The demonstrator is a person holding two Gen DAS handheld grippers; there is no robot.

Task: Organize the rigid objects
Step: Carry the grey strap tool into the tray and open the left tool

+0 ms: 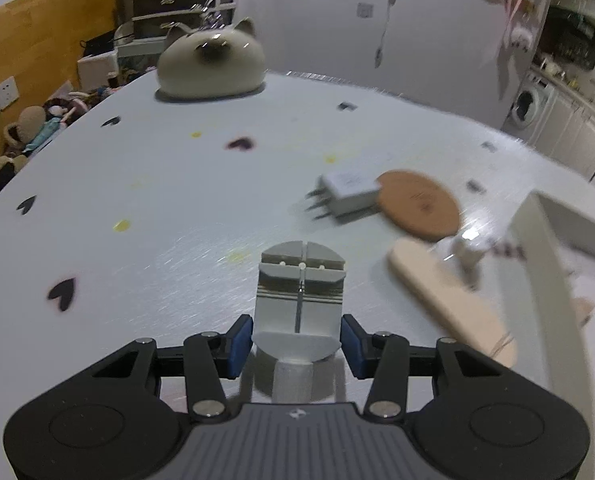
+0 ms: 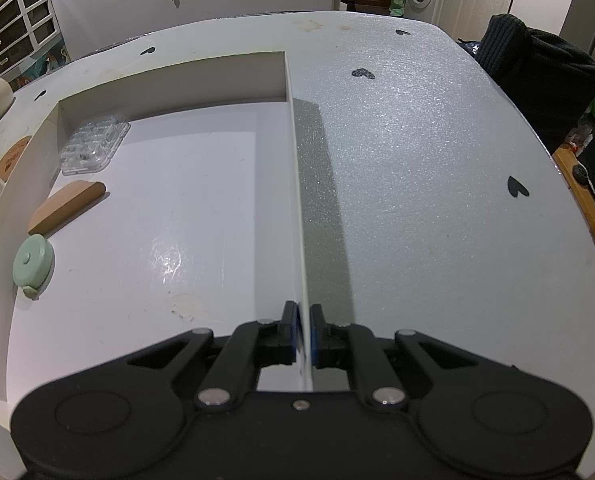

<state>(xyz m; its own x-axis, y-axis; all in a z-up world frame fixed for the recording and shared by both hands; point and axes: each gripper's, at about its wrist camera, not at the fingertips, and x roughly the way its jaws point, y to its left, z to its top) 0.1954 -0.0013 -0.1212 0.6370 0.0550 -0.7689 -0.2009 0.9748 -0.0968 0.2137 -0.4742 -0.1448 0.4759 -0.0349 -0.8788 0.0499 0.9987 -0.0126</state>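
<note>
A grey metal tool (image 1: 301,280) with a round handle lies on the white table, and my left gripper (image 1: 297,340) is shut on its near end, blue pads against both sides. To its right are a white plug adapter (image 1: 347,194), a cork coaster (image 1: 419,208) and a pale wooden piece (image 1: 449,304). My right gripper (image 2: 304,320) is shut on the thin right wall (image 2: 297,184) of the white tray. In the tray lie a clear plastic case (image 2: 93,146), a brown wooden block (image 2: 67,206) and a round green tape measure (image 2: 33,264).
A cat-shaped ceramic piece (image 1: 211,66) stands at the table's far edge. The tray's rim (image 1: 549,280) rises right of the left gripper, with a small blurred metal item (image 1: 469,256) beside it. A black bag (image 2: 537,76) sits off the table's right edge.
</note>
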